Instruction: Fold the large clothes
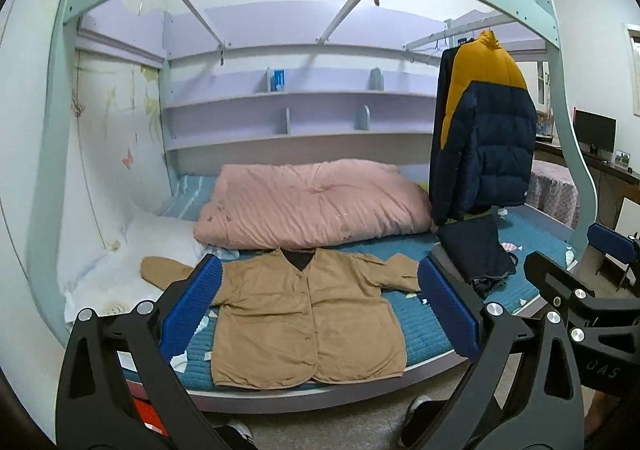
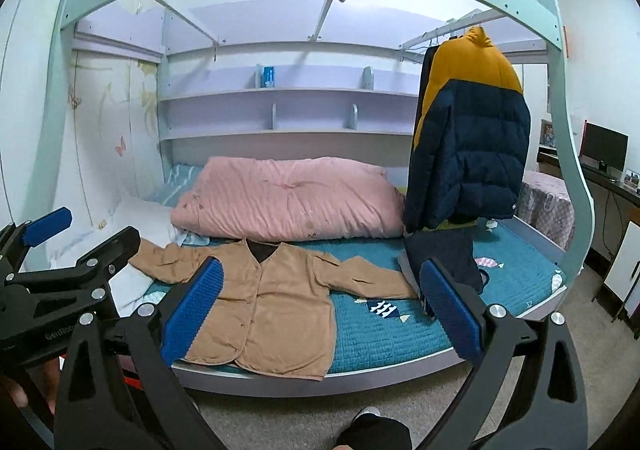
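Observation:
A tan button-front jacket (image 1: 304,314) (image 2: 268,302) lies flat and face up on the teal bed cover, both sleeves spread out, hem at the bed's front edge. My left gripper (image 1: 320,290) hangs open in front of the bed, short of the jacket, with nothing between its blue pads. My right gripper (image 2: 320,294) is open too, held off the bed with the jacket's right half behind its gap. Each gripper shows in the other's view: the right one (image 1: 576,274) and the left one (image 2: 72,246), both open.
A pink quilt (image 1: 308,201) lies bunched behind the jacket. A dark folded garment (image 1: 476,250) sits on the bed to the right. A navy and yellow puffer coat (image 1: 484,129) hangs from a rail. White pillow (image 1: 120,274) at left. The person's shoes (image 1: 420,414) stand on the floor.

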Demonstrator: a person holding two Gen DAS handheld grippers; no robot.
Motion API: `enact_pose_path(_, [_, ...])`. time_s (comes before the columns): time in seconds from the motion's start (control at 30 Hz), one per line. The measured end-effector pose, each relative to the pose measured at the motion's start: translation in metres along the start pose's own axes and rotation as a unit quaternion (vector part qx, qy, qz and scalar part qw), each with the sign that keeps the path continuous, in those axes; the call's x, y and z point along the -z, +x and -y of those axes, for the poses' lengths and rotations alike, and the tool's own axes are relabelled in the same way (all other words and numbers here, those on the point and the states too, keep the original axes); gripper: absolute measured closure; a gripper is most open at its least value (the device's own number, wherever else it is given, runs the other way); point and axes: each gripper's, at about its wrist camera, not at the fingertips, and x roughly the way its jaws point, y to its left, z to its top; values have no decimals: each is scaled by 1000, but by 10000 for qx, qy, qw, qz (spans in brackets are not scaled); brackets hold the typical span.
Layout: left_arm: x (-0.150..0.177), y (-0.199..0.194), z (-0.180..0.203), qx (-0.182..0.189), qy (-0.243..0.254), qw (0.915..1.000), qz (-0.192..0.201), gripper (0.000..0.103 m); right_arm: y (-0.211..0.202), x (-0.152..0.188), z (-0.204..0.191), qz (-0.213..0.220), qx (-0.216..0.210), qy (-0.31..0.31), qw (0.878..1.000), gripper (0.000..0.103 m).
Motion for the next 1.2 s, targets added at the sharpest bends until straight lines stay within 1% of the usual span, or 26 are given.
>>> enact_pose_path(0.17, [-1,-15,1,46,-43,9999,160,5,-11,-1,1,80,-8,31,10000,8])
enact_pose_path(0.3, [-3,-23,1,-7,-45,9996,273,5,-16,-1,0,135,-30,33,9999,8])
enact_pose_path(0.63, [-2,-27,2,-43,-49,9995,294,5,-20,0,0,187,-9,21,9998,8])
enact_pose_path(0.9, [-1,-29,2,-81,-42,9992,385,5,-20,1,2,194,-10,26,9998,8])
enact_pose_path(1.2, [-3,-27,4,-86,-13,9994,339,5,-20,2,1,173,7,19,9998,8])
